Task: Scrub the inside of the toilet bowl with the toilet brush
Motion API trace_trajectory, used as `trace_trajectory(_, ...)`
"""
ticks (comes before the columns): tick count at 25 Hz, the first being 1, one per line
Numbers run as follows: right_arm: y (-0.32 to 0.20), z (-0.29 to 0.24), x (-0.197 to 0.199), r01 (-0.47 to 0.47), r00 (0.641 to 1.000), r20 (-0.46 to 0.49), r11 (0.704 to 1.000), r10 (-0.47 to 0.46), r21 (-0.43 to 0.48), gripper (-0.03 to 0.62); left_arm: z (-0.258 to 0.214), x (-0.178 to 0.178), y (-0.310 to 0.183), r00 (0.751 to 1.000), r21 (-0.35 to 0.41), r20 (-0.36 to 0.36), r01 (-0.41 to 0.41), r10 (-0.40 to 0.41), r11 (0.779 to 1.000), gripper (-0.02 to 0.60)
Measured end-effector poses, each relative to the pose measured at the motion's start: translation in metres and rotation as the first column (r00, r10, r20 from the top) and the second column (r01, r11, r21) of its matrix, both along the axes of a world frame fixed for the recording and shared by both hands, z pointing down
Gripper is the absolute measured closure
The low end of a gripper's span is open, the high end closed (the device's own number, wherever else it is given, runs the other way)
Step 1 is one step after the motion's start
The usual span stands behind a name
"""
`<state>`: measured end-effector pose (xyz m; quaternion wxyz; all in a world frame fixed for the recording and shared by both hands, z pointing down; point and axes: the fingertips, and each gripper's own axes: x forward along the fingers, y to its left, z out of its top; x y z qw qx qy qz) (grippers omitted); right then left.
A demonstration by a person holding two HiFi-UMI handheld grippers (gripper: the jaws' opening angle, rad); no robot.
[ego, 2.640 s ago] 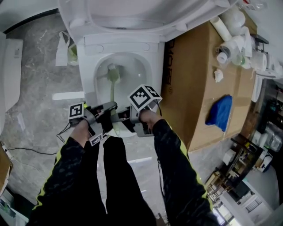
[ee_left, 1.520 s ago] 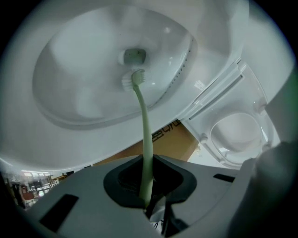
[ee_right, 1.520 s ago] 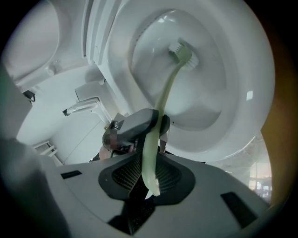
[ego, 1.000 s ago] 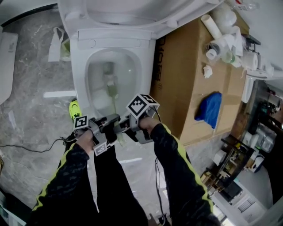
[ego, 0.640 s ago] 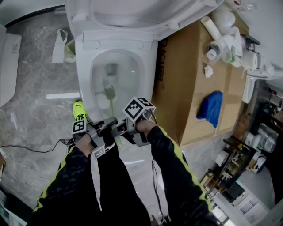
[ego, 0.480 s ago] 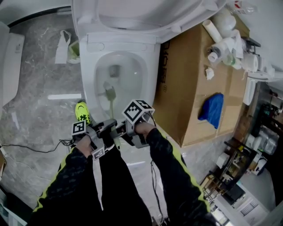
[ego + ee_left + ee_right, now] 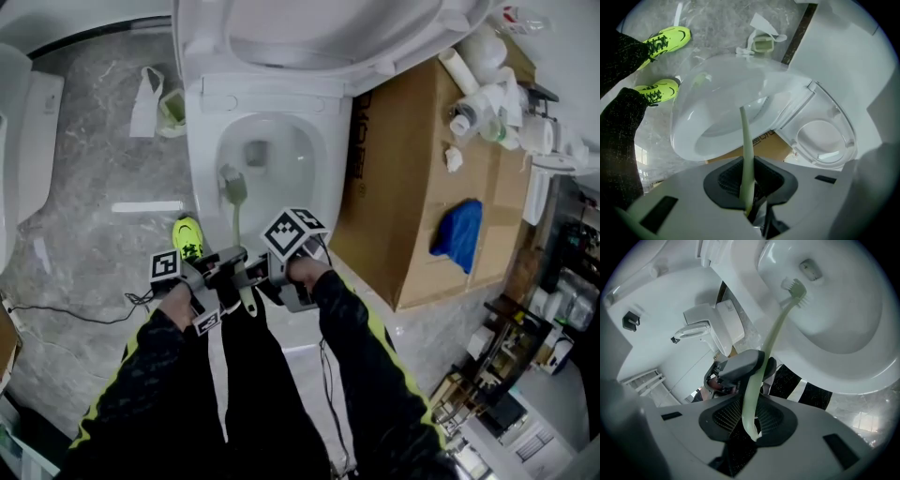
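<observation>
- Left gripper [image 7: 225, 270]: jaws clenched on the handle of the toilet brush [image 7: 234, 223].
- Toilet brush: pale green; head inside the toilet bowl [image 7: 332, 159], at its left inner wall.
- Right gripper [image 7: 267, 275]: jaws clenched on the same handle, just beside the left gripper.
- Cardboard box [image 7: 412, 187]: just beside the toilet's right side.

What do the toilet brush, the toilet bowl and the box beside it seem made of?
Toilet brush: pale green, slightly translucent handle, likely plastic. Toilet bowl: glossy white with sharp highlights, likely glazed ceramic. Box: matte brown, probably cardboard.
</observation>
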<state>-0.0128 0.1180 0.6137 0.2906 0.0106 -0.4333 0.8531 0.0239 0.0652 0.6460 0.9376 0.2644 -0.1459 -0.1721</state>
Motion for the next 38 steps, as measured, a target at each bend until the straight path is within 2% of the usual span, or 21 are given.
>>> trace_trajectory(10,-0.019,-0.013,-0.006,-0.051,0.999,0.008,0.997,0.050,0.063,0.514,-0.014,-0.003,-0.019,0.998,0.062,-0.003,-0.058,0.058,0.996,0.525)
trace_trajectory(15,-0.018,-0.023,-0.010,-0.087,0.996,0.003,0.988,0.088,0.129,0.514,-0.030,0.001,-0.018,0.985,0.156,0.013,-0.174,0.175,0.972,0.525)
trace_trajectory(19,-0.017,-0.036,-0.013,-0.152,0.988,0.002,0.970,0.155,0.191,0.513,-0.043,0.000,-0.015,0.976,0.182,0.011,-0.216,0.217,0.959,0.525)
trace_trajectory(26,-0.016,-0.067,-0.016,-0.207,0.976,-0.004,0.935,0.217,0.289,0.510,-0.079,0.001,-0.014,0.957,0.292,0.037,-0.287,0.289,0.913,0.525)
trace_trajectory(32,-0.020,-0.105,-0.015,-0.237,0.967,-0.008,0.917,0.253,0.319,0.510,-0.123,0.006,-0.018,0.927,0.366,0.070,-0.368,0.368,0.855,0.525)
trace_trajectory(38,-0.020,-0.149,-0.020,-0.257,0.960,-0.006,0.894,0.279,0.367,0.510,-0.173,0.003,-0.018,0.923,0.424,0.067,-0.370,0.378,0.827,0.525)
